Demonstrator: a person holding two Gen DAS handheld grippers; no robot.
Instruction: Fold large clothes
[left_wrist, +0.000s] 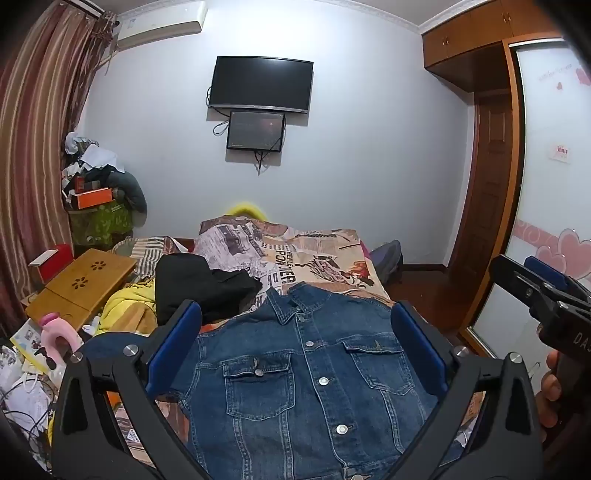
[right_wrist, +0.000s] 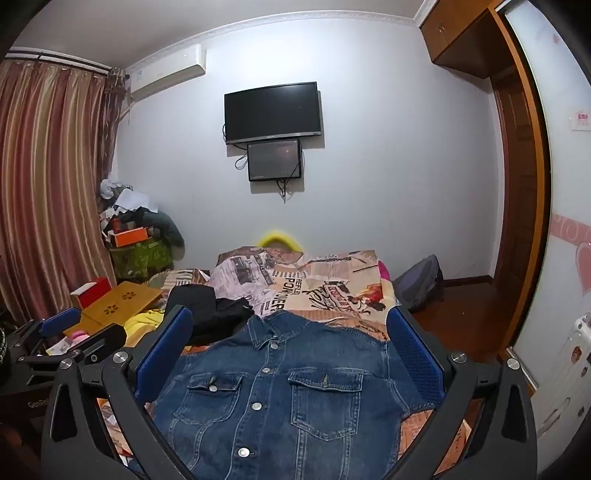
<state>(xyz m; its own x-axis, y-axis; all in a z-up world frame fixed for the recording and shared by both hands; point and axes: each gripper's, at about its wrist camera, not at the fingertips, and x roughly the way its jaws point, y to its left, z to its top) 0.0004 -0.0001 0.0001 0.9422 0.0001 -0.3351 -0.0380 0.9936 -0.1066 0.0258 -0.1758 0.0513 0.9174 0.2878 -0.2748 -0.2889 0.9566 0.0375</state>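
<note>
A blue denim jacket (left_wrist: 306, 380) (right_wrist: 280, 398) lies flat on the bed, buttoned, front up, collar pointing away from me. My left gripper (left_wrist: 295, 308) hovers over its chest, jaws wide open, blue pads (left_wrist: 173, 339) clear of the cloth. My right gripper (right_wrist: 288, 314) hangs beside it over the same jacket, also wide open and holding nothing. Each gripper shows in the other's view: the right gripper (left_wrist: 517, 273) at the right edge with a hand (left_wrist: 550, 387) behind it, the left gripper (right_wrist: 85, 328) at the left edge. The jacket's sleeves and hem are hidden.
The bed sheet (left_wrist: 321, 258) has a newspaper print. A black garment (left_wrist: 199, 284) and a yellow one (left_wrist: 129, 302) lie left of the jacket. A wooden lap table (left_wrist: 81, 284) and clutter fill the left side. A backpack (right_wrist: 421, 280) sits on the floor by the wardrobe (right_wrist: 517, 184).
</note>
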